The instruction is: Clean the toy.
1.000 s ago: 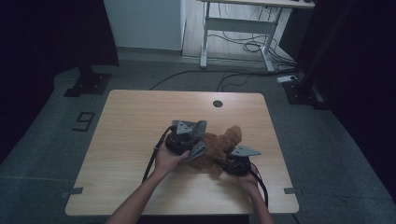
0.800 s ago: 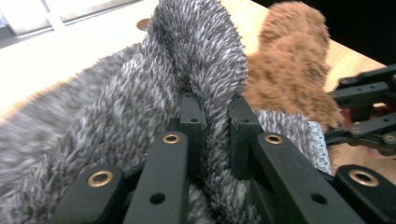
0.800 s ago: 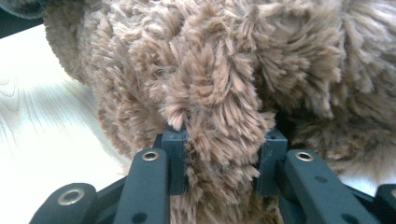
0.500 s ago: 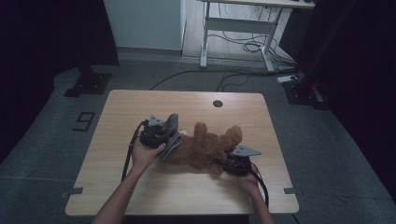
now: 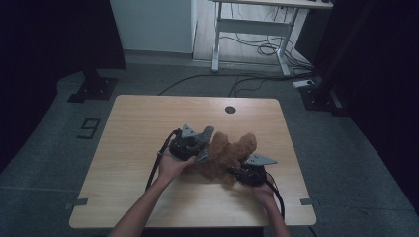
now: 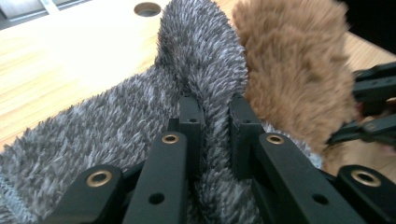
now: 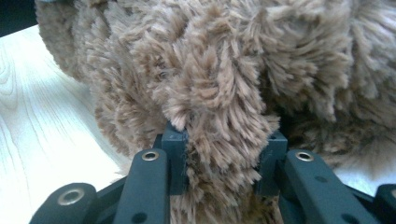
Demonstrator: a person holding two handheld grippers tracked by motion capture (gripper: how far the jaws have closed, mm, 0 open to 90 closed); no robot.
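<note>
On the wooden table [image 5: 148, 118] lies a fluffy brown piece of fabric [image 5: 230, 150], bunched up between my two grippers. My left gripper [image 5: 203, 148] is shut on a fuzzy grey sock-like piece [image 5: 206, 132] at the brown pile's left edge. In the left gripper view the grey fabric [image 6: 116, 121] stands up in a fold pinched in the left gripper [image 6: 215, 121], with the brown fabric [image 6: 294, 70] just behind it. My right gripper [image 5: 234, 171] is shut on the brown pile's near right part. A thick tuft of brown fabric [image 7: 224, 56] is pressed in the right gripper [image 7: 224, 147].
A round cable hole [image 5: 230, 109] sits near the table's far edge. Bare wood stretches left and far of the pile. The other gripper's black jaws [image 6: 369, 112] show at the right of the left gripper view. A white desk frame [image 5: 252, 29] stands on the floor beyond.
The left hand swung out to the left with the grey fabric, then came back right against the brown pile. The right hand and its grip stayed put.
</note>
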